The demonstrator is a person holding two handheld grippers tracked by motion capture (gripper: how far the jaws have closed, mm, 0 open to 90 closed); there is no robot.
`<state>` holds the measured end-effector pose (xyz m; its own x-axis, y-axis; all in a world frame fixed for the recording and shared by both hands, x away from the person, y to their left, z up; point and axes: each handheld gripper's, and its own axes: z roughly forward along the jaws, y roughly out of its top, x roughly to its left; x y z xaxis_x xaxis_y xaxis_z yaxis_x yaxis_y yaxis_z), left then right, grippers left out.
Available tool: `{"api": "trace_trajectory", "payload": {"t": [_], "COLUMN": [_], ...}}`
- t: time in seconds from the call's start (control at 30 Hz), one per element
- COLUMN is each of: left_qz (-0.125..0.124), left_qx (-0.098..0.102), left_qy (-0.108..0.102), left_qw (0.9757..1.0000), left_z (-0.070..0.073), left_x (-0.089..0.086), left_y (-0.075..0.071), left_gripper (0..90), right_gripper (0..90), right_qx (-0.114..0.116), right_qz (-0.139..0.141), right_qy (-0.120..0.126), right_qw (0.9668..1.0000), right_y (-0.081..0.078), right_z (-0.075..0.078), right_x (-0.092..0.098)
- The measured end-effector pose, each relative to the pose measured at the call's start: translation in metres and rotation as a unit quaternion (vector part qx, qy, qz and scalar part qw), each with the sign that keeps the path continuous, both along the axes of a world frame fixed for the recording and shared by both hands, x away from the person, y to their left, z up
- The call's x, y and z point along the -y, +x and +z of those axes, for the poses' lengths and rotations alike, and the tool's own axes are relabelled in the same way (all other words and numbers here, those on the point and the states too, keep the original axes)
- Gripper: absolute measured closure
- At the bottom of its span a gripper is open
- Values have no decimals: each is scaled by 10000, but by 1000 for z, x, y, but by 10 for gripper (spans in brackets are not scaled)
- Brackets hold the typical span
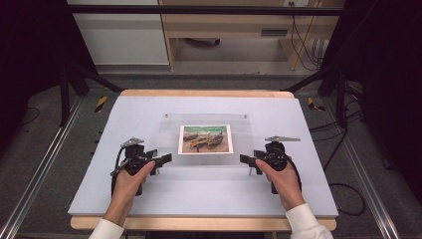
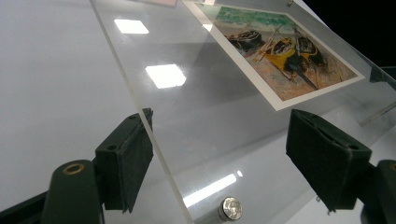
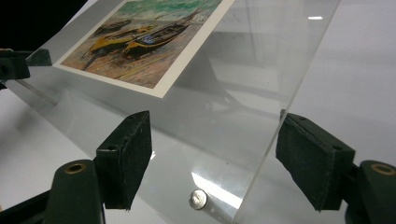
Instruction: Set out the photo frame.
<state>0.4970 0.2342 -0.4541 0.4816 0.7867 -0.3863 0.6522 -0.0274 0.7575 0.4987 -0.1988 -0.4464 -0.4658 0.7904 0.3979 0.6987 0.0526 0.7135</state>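
Observation:
A clear acrylic sheet (image 1: 169, 135) lies on the pale table mat (image 1: 209, 194), over a print of beached boats (image 1: 206, 139). My left gripper (image 1: 166, 159) is at the sheet's near left corner and my right gripper (image 1: 245, 159) at its near right corner, both pointing inward. In the left gripper view the open gripper (image 2: 219, 144) straddles the sheet (image 2: 187, 107), whose edge runs just beside the left pad (image 2: 135, 158); the print (image 2: 280, 51) lies beyond. In the right gripper view the gripper (image 3: 212, 144) stands open around the sheet (image 3: 243, 93) and the print (image 3: 140, 42) lies further on.
Small silver studs sit at the sheet's corners (image 2: 231, 207) (image 3: 197, 199) (image 1: 166, 115). The mat rests on a wooden board (image 1: 199, 224). Black frame rails and cables (image 1: 343, 189) flank the table. Wooden furniture (image 1: 224, 30) stands behind.

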Motion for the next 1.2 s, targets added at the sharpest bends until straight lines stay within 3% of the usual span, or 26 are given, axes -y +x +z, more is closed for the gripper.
{"api": "trace_trajectory", "payload": {"t": [0.67, 0.97, 1.2], "left_qz": [-108, -63, -38], "left_qx": [232, 323, 377], "left_qy": [178, 187, 178], "left_qw": [9995, 9993, 9991], "left_z": [3, 3, 1], "left_x": [1, 4, 5], "left_y": [-13, -5, -11], "left_gripper": [229, 234, 238], "right_gripper": [332, 338, 345], "right_qx": [235, 285, 333], "right_qz": [38, -24, -70], "right_qy": [-135, -151, -155], "right_qw": [9996, 9995, 9993], "right_y": [-17, -8, -11], "right_z": [3, 3, 3], "right_x": [2, 3, 4]}}
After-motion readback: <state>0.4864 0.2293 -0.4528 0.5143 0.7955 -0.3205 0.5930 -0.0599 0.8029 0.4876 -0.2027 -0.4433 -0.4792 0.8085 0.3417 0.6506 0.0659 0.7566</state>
